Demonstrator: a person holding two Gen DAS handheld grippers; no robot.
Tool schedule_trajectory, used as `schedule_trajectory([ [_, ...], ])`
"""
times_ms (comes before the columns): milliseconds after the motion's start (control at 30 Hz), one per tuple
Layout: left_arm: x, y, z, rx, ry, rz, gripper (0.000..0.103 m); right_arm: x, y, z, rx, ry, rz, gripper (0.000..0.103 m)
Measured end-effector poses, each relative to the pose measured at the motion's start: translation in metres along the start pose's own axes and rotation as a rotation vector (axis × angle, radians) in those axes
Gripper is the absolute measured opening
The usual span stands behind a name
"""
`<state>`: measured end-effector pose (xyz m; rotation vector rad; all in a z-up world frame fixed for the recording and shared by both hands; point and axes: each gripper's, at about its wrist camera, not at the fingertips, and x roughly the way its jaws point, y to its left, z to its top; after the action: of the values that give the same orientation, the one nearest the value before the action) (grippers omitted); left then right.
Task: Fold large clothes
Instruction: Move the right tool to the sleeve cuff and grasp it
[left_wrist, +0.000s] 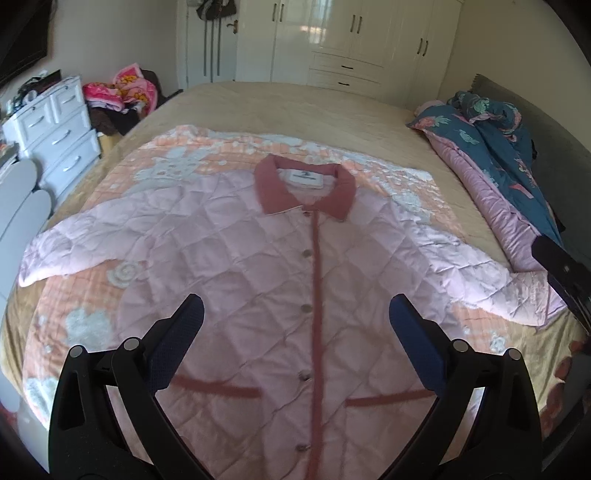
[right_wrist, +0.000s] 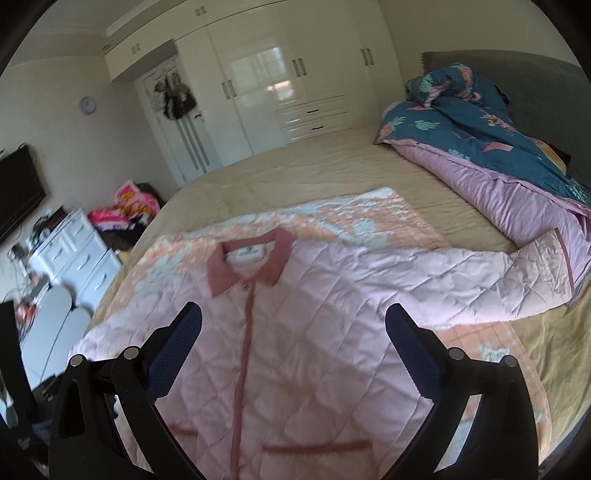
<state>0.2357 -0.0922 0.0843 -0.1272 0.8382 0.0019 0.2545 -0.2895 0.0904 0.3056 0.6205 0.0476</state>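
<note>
Both tools sit nearest the lens: the left tool (left_wrist: 295, 314) has its dark blue fingers (left_wrist: 177, 343) spread wide with nothing between them, and the right tool (right_wrist: 293, 325) is spread just as wide and likewise empty. Each hangs above the lower front of a pink quilted jacket (left_wrist: 258, 280), which lies face up and buttoned, spread flat with both sleeves out to the sides. Its darker rose collar (left_wrist: 304, 188) points toward the far side of the bed, and a rose placket runs down the middle. The jacket rests on a peach and white patterned blanket (left_wrist: 192, 162), which lies on the tan bedspread of the bed (left_wrist: 295, 107). A teal and pink duvet (right_wrist: 498, 158) is bunched along the headboard side. White wardrobes (right_wrist: 280, 81) stand beyond the bed, and a white drawer chest (left_wrist: 55, 125) stands beside it.
</note>
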Motion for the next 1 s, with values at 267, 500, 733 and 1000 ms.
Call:
schedule_trajectory([
  [267,0.028,-0.048,0.024,0.040,0.014,-0.026,0.094,0.035,-0.064,0.021,0.089,0.002,-0.115,0.099],
  [500,0.054,-0.082,0.033,0.049,0.038,-0.019,0.094,0.052,-0.137,0.024,0.211,0.007,-0.231,0.099],
  [733,0.079,-0.118,0.044,0.059,0.054,0.032,0.094,0.069,-0.194,0.019,0.265,0.013,-0.337,0.099],
  [1000,0.115,-0.154,0.050,0.108,0.081,0.034,0.094,0.088,-0.253,-0.004,0.365,0.040,-0.460,0.099],
])
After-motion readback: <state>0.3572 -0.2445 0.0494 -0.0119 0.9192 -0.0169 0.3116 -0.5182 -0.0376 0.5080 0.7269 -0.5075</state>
